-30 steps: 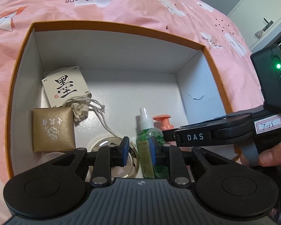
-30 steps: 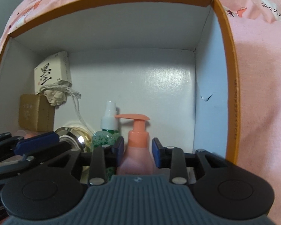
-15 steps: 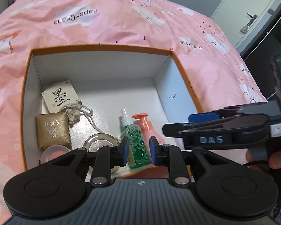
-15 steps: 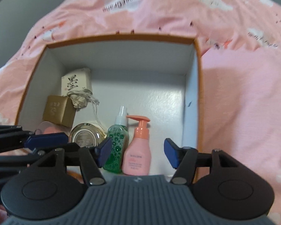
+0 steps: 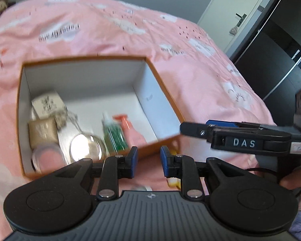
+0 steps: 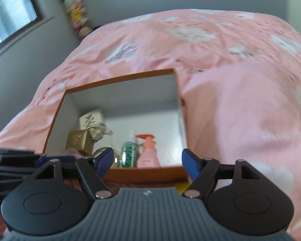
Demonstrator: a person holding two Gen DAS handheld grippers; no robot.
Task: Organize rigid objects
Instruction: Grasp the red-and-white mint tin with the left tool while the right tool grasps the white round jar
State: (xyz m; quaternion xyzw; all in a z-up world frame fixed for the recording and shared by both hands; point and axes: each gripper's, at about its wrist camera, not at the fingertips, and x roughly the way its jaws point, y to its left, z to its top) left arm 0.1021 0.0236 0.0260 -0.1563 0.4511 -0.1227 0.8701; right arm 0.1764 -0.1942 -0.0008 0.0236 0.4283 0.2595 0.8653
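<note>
An orange box [image 5: 162,84] [image 6: 118,80] with white inside sits on the pink bed. In it lie a green spray bottle [image 5: 113,132] [image 6: 128,153], a pink pump bottle [image 5: 133,132] [image 6: 149,154], a gold box [image 5: 43,132] [image 6: 78,142], a white calligraphy box [image 5: 47,104] [image 6: 91,118], a round tin [image 5: 86,148] and a pink round jar [image 5: 47,157]. My left gripper [image 5: 148,164] is open and empty, above the box's near edge. My right gripper [image 6: 147,164] is open wide and empty, also back from the box; it also shows in the left wrist view [image 5: 230,134].
The pink bedspread [image 5: 200,80] [image 6: 240,110] surrounds the box. A small yellow thing [image 5: 173,181] [image 6: 182,186] lies on the bed under the grippers. A door and dark cabinet [image 5: 271,40] stand at the right; a window [image 6: 8,16] is at the left.
Both grippers have let go of their bottles and pulled up and back out of the box. The left jaws opened a little; the right jaws opened wide.
</note>
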